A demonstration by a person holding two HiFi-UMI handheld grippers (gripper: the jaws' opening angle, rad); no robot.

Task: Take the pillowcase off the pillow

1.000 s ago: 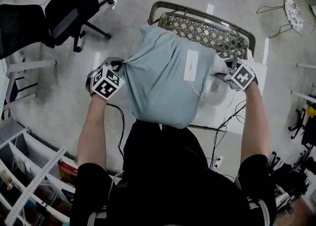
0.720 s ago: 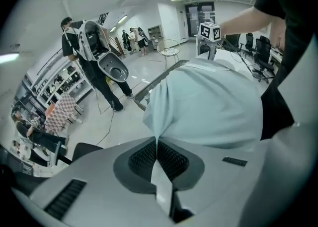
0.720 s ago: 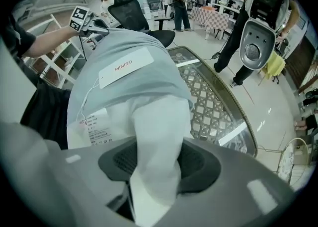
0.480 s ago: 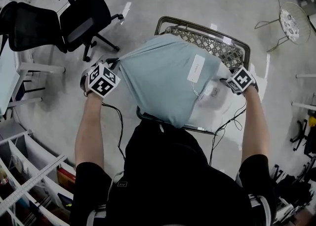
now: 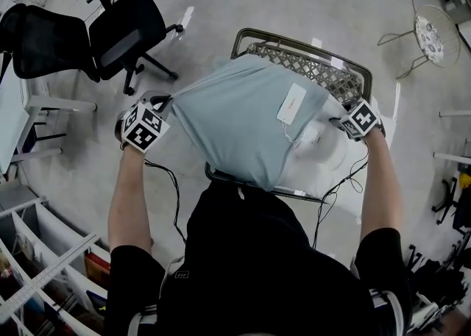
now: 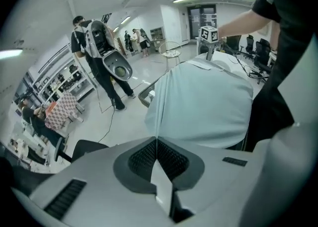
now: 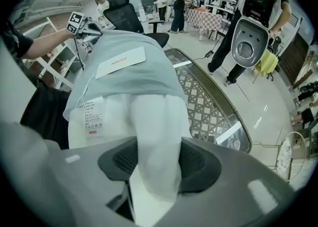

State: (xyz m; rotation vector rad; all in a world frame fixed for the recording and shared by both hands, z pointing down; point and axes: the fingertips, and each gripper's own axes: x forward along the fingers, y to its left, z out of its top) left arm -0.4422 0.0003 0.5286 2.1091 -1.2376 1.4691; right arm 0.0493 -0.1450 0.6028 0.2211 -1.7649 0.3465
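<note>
A pale blue-green pillowcase (image 5: pixel 239 125) is stretched between my two grippers, held in the air above a wicker chair. It covers most of a white pillow (image 5: pixel 327 154), whose bare end sticks out at the right. My left gripper (image 5: pixel 163 101) is shut on a pinched corner of the pillowcase (image 6: pixel 198 107). My right gripper (image 5: pixel 337 123) is shut on the pillow's exposed white end (image 7: pixel 154 136), the fabric bunched between its jaws. A white label (image 5: pixel 292 102) lies on the pillowcase (image 7: pixel 134 67), and a care tag (image 7: pixel 91 117) hangs at the pillow's edge.
A wicker chair (image 5: pixel 316 70) with a metal frame stands under the pillow. Two black office chairs (image 5: pixel 121 22) stand at the left, a round wire table (image 5: pixel 430 29) at the far right. White shelving (image 5: pixel 44 261) sits at lower left. People (image 6: pixel 97 47) stand beyond.
My left gripper has pulled further left and a little down, drawing the pillowcase tauter. More of the white pillow shows at the right. The head view has shifted forward.
</note>
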